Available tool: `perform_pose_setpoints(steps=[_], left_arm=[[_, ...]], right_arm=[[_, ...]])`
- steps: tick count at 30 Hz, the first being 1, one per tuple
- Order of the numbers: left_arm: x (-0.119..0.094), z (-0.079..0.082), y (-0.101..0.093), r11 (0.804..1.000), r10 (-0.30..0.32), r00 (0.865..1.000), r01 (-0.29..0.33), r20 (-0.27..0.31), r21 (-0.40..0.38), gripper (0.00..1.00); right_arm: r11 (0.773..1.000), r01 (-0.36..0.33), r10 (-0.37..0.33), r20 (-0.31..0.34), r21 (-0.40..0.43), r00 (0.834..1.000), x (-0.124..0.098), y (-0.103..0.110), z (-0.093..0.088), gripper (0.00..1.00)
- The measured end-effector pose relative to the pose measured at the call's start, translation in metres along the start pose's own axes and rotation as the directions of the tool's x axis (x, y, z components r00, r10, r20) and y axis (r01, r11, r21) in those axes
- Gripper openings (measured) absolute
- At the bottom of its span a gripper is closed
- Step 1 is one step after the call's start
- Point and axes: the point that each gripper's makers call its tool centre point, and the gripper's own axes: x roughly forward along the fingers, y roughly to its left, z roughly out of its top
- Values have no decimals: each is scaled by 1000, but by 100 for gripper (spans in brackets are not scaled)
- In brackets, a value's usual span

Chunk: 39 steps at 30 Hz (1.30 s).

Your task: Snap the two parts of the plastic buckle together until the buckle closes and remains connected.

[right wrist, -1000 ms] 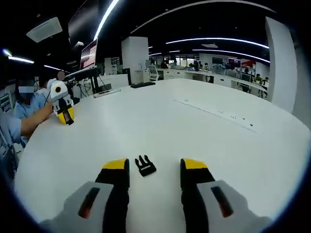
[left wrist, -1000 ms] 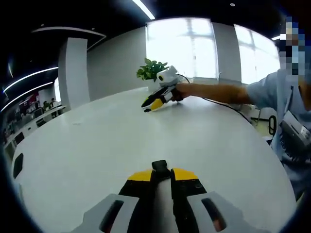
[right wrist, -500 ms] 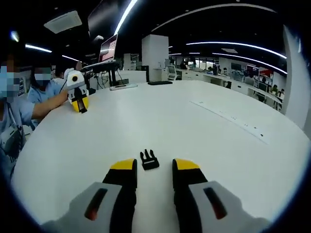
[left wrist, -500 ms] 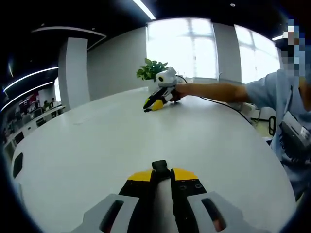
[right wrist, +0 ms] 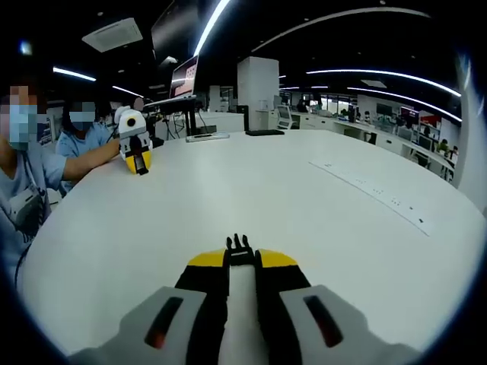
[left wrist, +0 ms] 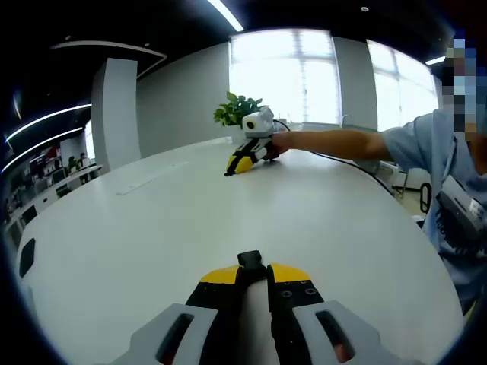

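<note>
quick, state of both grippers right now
left gripper: shut on a black buckle part
right gripper: shut on the pronged buckle part

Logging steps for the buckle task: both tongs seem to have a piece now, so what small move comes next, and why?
Probably bring the two tongs toward each other. The left tongs pinch one buckle half, the right tongs pinch the pronged half, and they sit far apart on the white table.

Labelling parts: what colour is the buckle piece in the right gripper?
Black; the buckle piece shows best in the right gripper view.
</note>
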Motion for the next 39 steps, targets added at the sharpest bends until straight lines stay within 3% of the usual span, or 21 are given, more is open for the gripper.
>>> perform_pose_setpoints(steps=[6,12,20,25,32,34,36,39], left_arm=[[0,-1,-2,1000,-2,1000,2,4,-2,11],[1,-1,-4,1000,-9,1000,9,8,-1,11],[2,0,-9,999,-30,1000,29,9,13,11],[4,1,-16,998,-56,998,56,9,29,11],[5,3,-22,995,-89,996,89,13,45,11],[6,3,-26,993,-105,994,104,15,49,11],[7,3,-29,992,-115,993,114,15,55,11],[7,4,-31,991,-124,992,123,14,57,11]], right_arm=[[1000,-14,14,-1,-17,1000,1,5,1,13],[998,-29,29,2,-52,1000,4,28,4,13],[997,-67,71,104,-50,992,3,63,26,13],[995,-89,94,98,-54,991,7,84,28,13],[975,-195,211,171,-104,962,33,136,61,13],[969,-214,233,166,-124,958,41,147,59,13],[960,-230,250,121,-158,961,44,151,51,13],[965,-227,246,148,-133,958,39,148,51,13]])
